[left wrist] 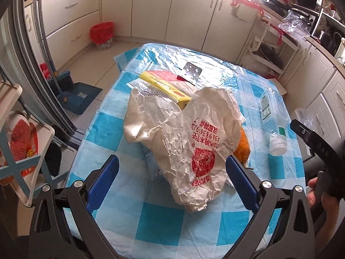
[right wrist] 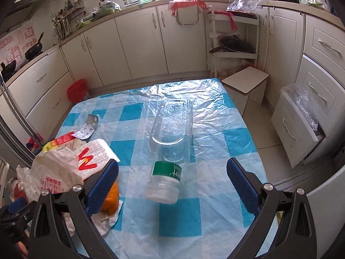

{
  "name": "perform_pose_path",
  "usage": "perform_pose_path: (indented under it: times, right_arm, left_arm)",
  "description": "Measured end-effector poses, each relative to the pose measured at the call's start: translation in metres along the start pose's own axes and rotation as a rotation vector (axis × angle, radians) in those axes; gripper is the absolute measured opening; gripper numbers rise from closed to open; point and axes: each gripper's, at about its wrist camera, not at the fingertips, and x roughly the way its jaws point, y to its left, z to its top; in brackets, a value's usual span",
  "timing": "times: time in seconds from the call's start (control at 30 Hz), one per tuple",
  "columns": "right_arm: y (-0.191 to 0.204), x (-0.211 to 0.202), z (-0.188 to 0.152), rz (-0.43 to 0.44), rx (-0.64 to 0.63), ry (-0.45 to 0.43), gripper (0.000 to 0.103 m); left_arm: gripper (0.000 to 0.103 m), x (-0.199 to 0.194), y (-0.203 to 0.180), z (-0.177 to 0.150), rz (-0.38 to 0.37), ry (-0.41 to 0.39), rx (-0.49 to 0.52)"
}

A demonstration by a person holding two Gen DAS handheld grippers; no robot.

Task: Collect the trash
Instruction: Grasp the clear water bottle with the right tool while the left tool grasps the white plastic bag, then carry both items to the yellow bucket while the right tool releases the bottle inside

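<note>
Right, my read from both wrist cams:

Left gripper [left wrist: 172,180]: fingers spread wide, nothing between them. It hangs above the near part of the table, blue pads either side of the crumpled bag.

Right gripper [right wrist: 172,182]: also released, jaws wide. It hovers over the bottle; I see no pad contact.

Paper bag [left wrist: 194,142]: white, crumpled, red print, lying mid-table. It covers part of the yellow box [left wrist: 163,84] behind it and the orange peel [left wrist: 242,146] on its right.

Bottle [right wrist: 170,142]: clear plastic, green label band, white cap. It lies on its side, cap pointing toward the right cam, apart from the bag pile.

Wrapper [right wrist: 94,157]: white with a red W, ribbed edge, sitting on top of the pile beside the box.

Blister pack [right wrist: 89,127]: silver, flat, at the far end of the pile, touching the box's red end.

Tissue [right wrist: 107,220]: white, under the peel, near the right gripper's left finger.

Table [right wrist: 215,198]: blue-and-white check cloth, with a clear plastic sheet over the far half.

Red bin [left wrist: 101,34]: on the floor by the cabinets, well apart from the table.

White bin [right wrist: 299,116]: clear liner, on the floor right of the table.

Stool [right wrist: 245,82]: just beyond the table's far right corner.
</note>
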Motion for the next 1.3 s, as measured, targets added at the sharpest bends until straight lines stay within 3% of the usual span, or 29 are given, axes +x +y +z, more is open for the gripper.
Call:
perform_pose_path:
  times: [0.23, 0.3, 0.37, 0.4, 0.43, 0.47, 0.5, 0.63, 0.8, 1.07, 1.3]
  right_arm:
    - [0.004, 0.048, 0.022, 0.007, 0.031, 0.052, 0.096]
    - [0.007, 0.060, 0.025, 0.023, 0.045, 0.074, 0.096]
    - [0.010, 0.068, 0.026, 0.039, 0.049, 0.089, 0.096]
    - [0.012, 0.071, 0.028, 0.057, 0.054, 0.088, 0.092]
    - [0.013, 0.073, 0.028, 0.073, 0.054, 0.096, 0.076]
    - [0.013, 0.076, 0.028, 0.083, 0.059, 0.114, 0.069]
    - [0.011, 0.078, 0.027, 0.122, 0.075, 0.127, 0.059]
    - [0.003, 0.072, 0.024, 0.193, 0.111, 0.140, 0.057]
    - [-0.013, 0.047, 0.022, 0.253, 0.142, 0.123, 0.057]
    - [-0.040, 0.002, 0.023, 0.264, 0.134, 0.098, 0.057]
    - [-0.066, -0.034, 0.018, 0.246, 0.137, 0.059, 0.057]
  left_arm:
    - [0.095, 0.018, 0.003, 0.014, -0.001, 0.006, -0.030]
    - [0.090, 0.021, 0.004, 0.016, 0.000, 0.012, -0.044]
    - [0.065, 0.023, 0.006, 0.015, -0.002, 0.023, -0.044]
    - [0.058, 0.025, 0.007, 0.015, -0.005, 0.035, -0.042]
    - [0.043, 0.025, 0.008, 0.014, -0.013, 0.042, -0.043]
    - [0.032, 0.026, 0.009, 0.013, -0.023, 0.048, -0.046]
    - [0.031, 0.024, 0.010, 0.012, -0.032, 0.047, -0.048]
    - [0.011, 0.007, 0.010, 0.011, -0.051, 0.001, -0.028]
    - [0.009, -0.019, 0.019, 0.006, -0.160, -0.054, -0.035]
    - [0.009, -0.061, 0.026, -0.001, -0.337, -0.198, -0.041]
    - [0.009, -0.076, 0.027, -0.010, -0.428, -0.219, -0.051]
